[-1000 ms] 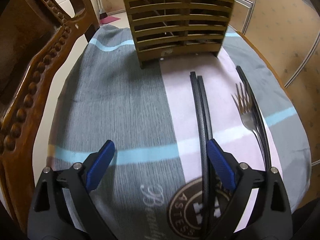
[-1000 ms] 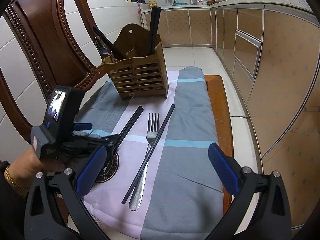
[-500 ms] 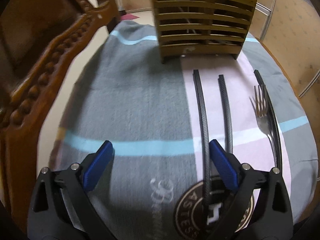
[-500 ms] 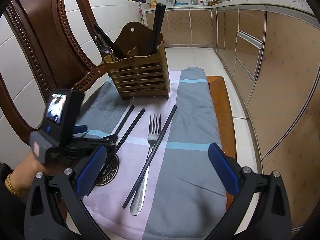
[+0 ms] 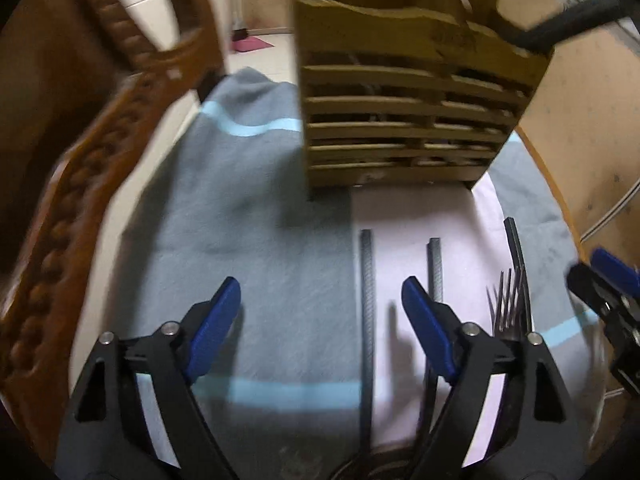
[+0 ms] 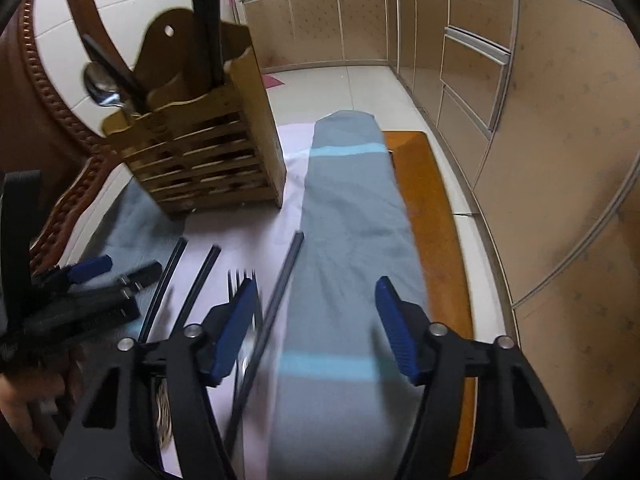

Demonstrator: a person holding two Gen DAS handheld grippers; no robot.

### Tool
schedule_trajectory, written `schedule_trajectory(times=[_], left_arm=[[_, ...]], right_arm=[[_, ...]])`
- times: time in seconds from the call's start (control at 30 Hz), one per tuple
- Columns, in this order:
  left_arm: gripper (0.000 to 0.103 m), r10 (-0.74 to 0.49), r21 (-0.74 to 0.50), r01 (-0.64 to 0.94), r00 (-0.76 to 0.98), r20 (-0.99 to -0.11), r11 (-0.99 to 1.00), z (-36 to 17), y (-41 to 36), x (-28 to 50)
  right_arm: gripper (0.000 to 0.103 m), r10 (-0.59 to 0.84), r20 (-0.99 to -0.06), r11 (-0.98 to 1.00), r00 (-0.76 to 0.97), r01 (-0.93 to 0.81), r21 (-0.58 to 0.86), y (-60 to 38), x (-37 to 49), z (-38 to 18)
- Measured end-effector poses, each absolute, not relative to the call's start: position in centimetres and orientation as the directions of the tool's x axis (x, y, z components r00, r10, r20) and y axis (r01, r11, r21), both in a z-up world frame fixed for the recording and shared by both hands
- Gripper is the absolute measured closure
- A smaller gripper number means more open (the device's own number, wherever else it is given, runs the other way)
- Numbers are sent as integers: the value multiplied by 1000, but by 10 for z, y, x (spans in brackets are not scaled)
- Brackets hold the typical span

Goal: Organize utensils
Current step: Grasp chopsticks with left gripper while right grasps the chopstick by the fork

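A slatted wooden utensil holder [image 5: 400, 120] [image 6: 200, 152] stands at the far end of the cloth, with a spoon [image 6: 100, 88] and dark chopsticks [image 6: 206, 20] in it. Three black chopsticks and a fork [image 5: 508, 304] [image 6: 240, 276] lie on the pink stripe. My left gripper [image 5: 320, 300] hovers low with its jaws closing; the leftmost chopstick [image 5: 366, 300] lies between them, untouched. The second chopstick [image 5: 435, 268] lies just outside its right finger. My right gripper [image 6: 316, 300] is also closing over the third chopstick [image 6: 284, 280], which runs close to its left finger, untouched.
A grey and pink cloth [image 6: 344, 208] with light blue stripes covers the small wooden table [image 6: 416, 184]. A carved wooden chair back [image 5: 80, 184] stands close on the left. Kitchen cabinets [image 6: 540, 120] and tiled floor lie beyond the table's right edge.
Both grippers have moved forward toward the holder and their jaws have narrowed. The two chopsticks that lay together now lie apart. The right gripper has dropped over the fork and the single chopstick.
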State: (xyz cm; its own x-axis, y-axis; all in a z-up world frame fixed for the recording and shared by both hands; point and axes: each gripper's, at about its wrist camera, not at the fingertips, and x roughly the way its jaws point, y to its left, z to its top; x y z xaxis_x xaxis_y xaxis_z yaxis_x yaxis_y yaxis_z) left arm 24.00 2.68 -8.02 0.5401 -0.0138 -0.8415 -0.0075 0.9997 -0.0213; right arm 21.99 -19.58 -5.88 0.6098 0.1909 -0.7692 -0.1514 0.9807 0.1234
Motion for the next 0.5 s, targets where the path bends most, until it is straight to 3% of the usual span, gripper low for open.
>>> schedule_trajectory(times=[0.2, 0.27, 0.3, 0.37, 0.4, 0.43, 0.5], left_arm=[[29, -10, -24, -20, 521, -854, 1000, -93, 22, 262], [32, -7, -21, -22, 521, -854, 1000, -93, 24, 270], [38, -6, -20, -21, 522, -853, 1000, -93, 23, 272], [60, -9, -17, -10, 528, -849, 1000, -92, 23, 278], [85, -15, -17, 2, 530, -848, 1000, -92, 23, 285], [96, -19, -11, 19, 528, -849, 1000, -92, 21, 290], [96, -9, 8, 29, 535, -845, 1000, -92, 19, 289]], right_arm=[[55, 134, -807, 989, 575, -124, 75, -173, 258, -79], [64, 130, -830, 990, 543, -122, 75, -167, 268, -91], [65, 122, -833, 990, 540, -125, 64, -164, 270, -95], [72, 93, -825, 991, 558, -131, 23, -158, 272, -96], [77, 85, -823, 991, 561, -133, 12, -156, 274, -97], [92, 88, -822, 991, 563, -134, 14, -155, 275, -97], [93, 103, -821, 990, 561, -136, 31, -157, 278, -97]])
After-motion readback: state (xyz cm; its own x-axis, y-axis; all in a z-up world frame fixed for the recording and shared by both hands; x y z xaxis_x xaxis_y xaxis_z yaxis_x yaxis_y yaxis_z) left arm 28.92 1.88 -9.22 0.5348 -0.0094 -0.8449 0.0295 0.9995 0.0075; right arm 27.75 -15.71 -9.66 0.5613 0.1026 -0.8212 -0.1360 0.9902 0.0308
